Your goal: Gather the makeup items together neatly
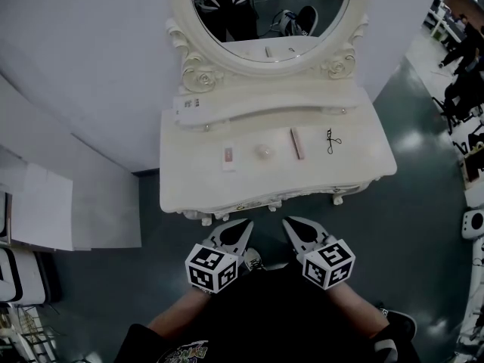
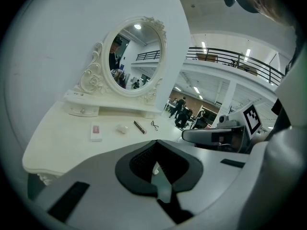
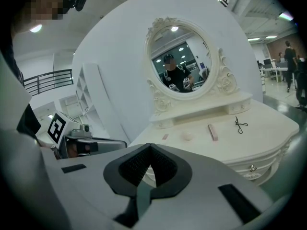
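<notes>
A white dressing table (image 1: 363, 171) carries several makeup items in a row. From left to right lie a small flat white-and-pink case (image 1: 228, 157), a round pale puff (image 1: 263, 151), a slim pink stick (image 1: 297, 143) and a black eyelash curler (image 1: 333, 141). The same row shows in the left gripper view: case (image 2: 96, 131), puff (image 2: 122, 129), stick (image 2: 139, 127), curler (image 2: 154, 125). My left gripper (image 1: 243, 224) and right gripper (image 1: 290, 224) hang side by side in front of the table's near edge, both shut and empty, well short of the items.
An oval mirror (image 1: 269, 13) in an ornate white frame stands at the back of the table on a raised shelf (image 1: 257, 108). A grey wall is on the left, dark floor on the right. White panels (image 1: 45, 210) lean at the left.
</notes>
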